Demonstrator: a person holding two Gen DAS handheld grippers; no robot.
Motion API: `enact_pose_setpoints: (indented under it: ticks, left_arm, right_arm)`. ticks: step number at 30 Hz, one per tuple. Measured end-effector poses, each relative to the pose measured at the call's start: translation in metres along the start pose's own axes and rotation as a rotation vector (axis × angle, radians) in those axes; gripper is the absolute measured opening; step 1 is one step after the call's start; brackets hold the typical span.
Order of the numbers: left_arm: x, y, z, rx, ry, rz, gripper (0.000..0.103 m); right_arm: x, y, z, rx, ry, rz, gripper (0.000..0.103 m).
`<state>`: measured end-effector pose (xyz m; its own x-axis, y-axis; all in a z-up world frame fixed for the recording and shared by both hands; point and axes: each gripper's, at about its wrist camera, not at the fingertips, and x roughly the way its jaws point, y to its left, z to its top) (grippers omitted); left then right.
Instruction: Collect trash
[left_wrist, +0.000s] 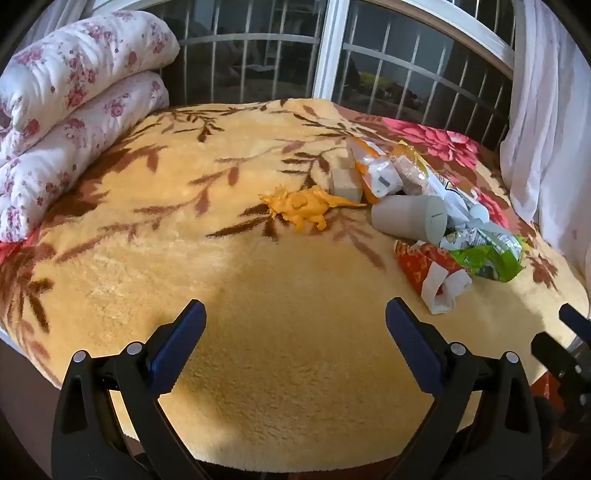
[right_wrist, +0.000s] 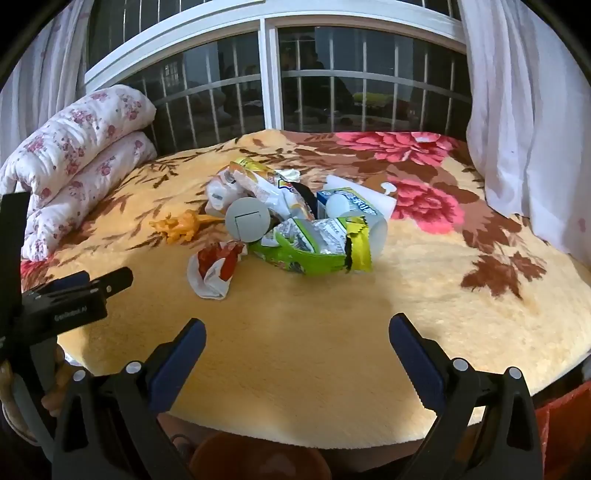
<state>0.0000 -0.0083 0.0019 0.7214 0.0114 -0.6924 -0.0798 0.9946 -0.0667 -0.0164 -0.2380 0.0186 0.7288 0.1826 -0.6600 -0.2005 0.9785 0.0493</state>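
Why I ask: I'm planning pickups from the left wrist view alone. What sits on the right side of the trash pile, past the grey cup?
Observer: A white and blue box lies there, just behind the green wrapper.
Operator: Are the right tongs holding anything?
Observer: No. The right tongs are open above the blanket, with nothing between them.
Operator: Is there a bin nearby?
Observer: A round brownish thing shows below the bed's near edge. I cannot tell whether it is a bin.
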Motion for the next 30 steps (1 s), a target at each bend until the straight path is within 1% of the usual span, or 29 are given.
enact_pose_setpoints:
  ticks: [1,2,3,4,5,7,8,9,13,17,25,30]
  left_arm:
    - [0.005,-0.004,0.001,-0.004,0.016,-0.006,0.095]
    - [0.007,0.004,-0.001,-0.015,0.012,-0.038,0.095]
    - [0.005,0.009,0.007,-0.02,0.02,-0.048,0.095]
    - [0.006,0.008,0.008,-0.009,0.014,-0.044,0.095]
    - [0.006,0.007,0.009,0.001,0.01,-0.042,0.095]
    - [0.01,0.013,0.008,-0.001,0.01,-0.052,0.095]
    - [0.011,0.005,0.016,0.0,0.02,-0.042,0.095]
    - [0.008,0.003,0.017,0.008,0.015,-0.04,0.095]
    - [0.01,0.003,0.017,0.026,0.005,-0.033,0.095]
    - [0.012,0.005,0.017,0.032,0.009,-0.036,0.095]
    - [0.016,0.005,0.013,0.031,0.007,-0.027,0.095]
    - [0.021,0.007,0.013,0.012,0.014,-0.033,0.095]
  right_arm:
    - [0.001,-0.002,0.0,0.005,0.003,-0.001,0.098]
    - [0.001,-0.004,0.0,0.013,0.004,-0.004,0.098]
    - [0.001,-0.007,0.0,0.021,0.004,-0.005,0.098]
    - [0.001,-0.011,0.0,0.029,0.004,-0.002,0.098]
    - [0.003,-0.001,0.003,0.001,0.003,0.0,0.098]
    - [0.001,0.0,0.005,0.022,-0.015,0.006,0.098]
    - [0.001,0.002,0.006,0.023,-0.027,0.006,0.098]
    - [-0.001,-0.004,0.004,0.031,-0.045,0.01,0.098]
    - [0.0,0.01,0.002,-0.014,-0.061,-0.023,0.098]
    - [0.002,0.011,0.009,-0.051,-0.054,-0.029,0.098]
    - [0.011,0.006,0.012,-0.012,-0.035,0.024,0.098]
    - [0.016,0.005,0.013,-0.012,-0.028,0.032,0.098]
